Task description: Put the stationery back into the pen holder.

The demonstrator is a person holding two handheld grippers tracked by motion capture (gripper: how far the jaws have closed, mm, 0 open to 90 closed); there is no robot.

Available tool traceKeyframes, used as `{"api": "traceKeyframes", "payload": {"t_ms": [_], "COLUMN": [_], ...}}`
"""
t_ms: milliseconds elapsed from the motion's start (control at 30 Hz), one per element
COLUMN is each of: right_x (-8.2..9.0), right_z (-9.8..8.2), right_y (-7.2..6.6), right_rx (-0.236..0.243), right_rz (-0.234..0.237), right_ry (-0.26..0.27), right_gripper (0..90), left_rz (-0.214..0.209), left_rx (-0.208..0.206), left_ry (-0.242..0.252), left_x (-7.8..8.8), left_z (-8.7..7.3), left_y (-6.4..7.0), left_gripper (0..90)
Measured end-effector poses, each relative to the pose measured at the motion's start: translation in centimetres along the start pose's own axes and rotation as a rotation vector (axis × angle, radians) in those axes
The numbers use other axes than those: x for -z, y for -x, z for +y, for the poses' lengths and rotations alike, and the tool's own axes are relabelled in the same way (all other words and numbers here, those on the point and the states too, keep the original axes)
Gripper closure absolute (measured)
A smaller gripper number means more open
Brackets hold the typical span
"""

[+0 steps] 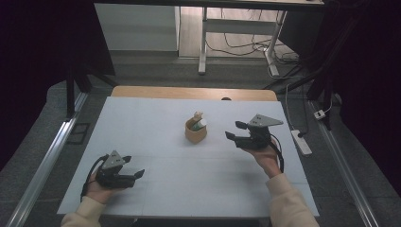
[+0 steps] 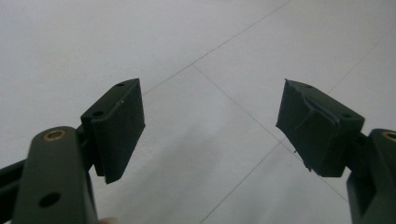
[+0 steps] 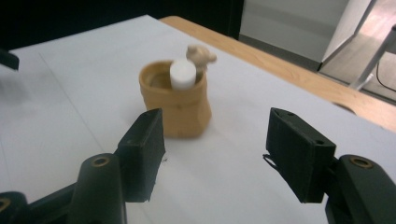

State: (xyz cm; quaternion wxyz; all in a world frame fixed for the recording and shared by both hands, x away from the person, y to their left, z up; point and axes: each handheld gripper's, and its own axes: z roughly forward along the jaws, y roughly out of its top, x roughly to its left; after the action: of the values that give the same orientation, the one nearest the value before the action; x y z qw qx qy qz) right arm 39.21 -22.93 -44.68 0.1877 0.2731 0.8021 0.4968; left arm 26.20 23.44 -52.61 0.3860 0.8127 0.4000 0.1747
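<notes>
Lab-like workroom: white-topped table (image 1: 156, 142), desk frame (image 1: 203, 42), floor cables (image 1: 246, 47).

Tan cup (image 1: 195, 131) upright mid-table, white cylinder (image 3: 182, 74) inside.

Each hand carries black tongs: the left tongs (image 1: 138, 174) and the right tongs (image 1: 235, 130) both wear a grey three-cornered plate on top and trail a black cable. In the gripper views the jaws end in flat rectangular black pads (image 2: 119, 128) with small screw holes, mounted on dark arms with brass-coloured pivot bushings (image 3: 100, 162). The person's sleeves (image 1: 288, 203) are cream.
</notes>
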Motion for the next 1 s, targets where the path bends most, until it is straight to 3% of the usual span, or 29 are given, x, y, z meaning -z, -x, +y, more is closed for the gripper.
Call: {"api": "traceKeyframes", "payload": {"t_ms": [667, 833, 1000], "right_x": [6.2, 7.0, 7.2], "right_z": [-7.8, -8.9, -9.1], "right_y": [-0.1, -0.2, -0.1], "right_rx": [-0.053, -0.043, -0.050], "right_rz": [-0.045, -0.061, -0.053], "right_ry": [-0.139, -0.163, -0.153], "right_gripper": [34.5, 34.2, 34.1], "left_rz": [0.005, 0.006, 0.005], "left_rx": [-0.005, -0.006, -0.010], "left_ry": [0.007, 0.010, 0.011], "left_x": [-0.1, -0.1, -0.3], "left_z": [0.3, 0.4, 0.5], "left_y": [0.0, 0.0, 0.1], "left_gripper": [22.6, 22.6, 22.6]}}
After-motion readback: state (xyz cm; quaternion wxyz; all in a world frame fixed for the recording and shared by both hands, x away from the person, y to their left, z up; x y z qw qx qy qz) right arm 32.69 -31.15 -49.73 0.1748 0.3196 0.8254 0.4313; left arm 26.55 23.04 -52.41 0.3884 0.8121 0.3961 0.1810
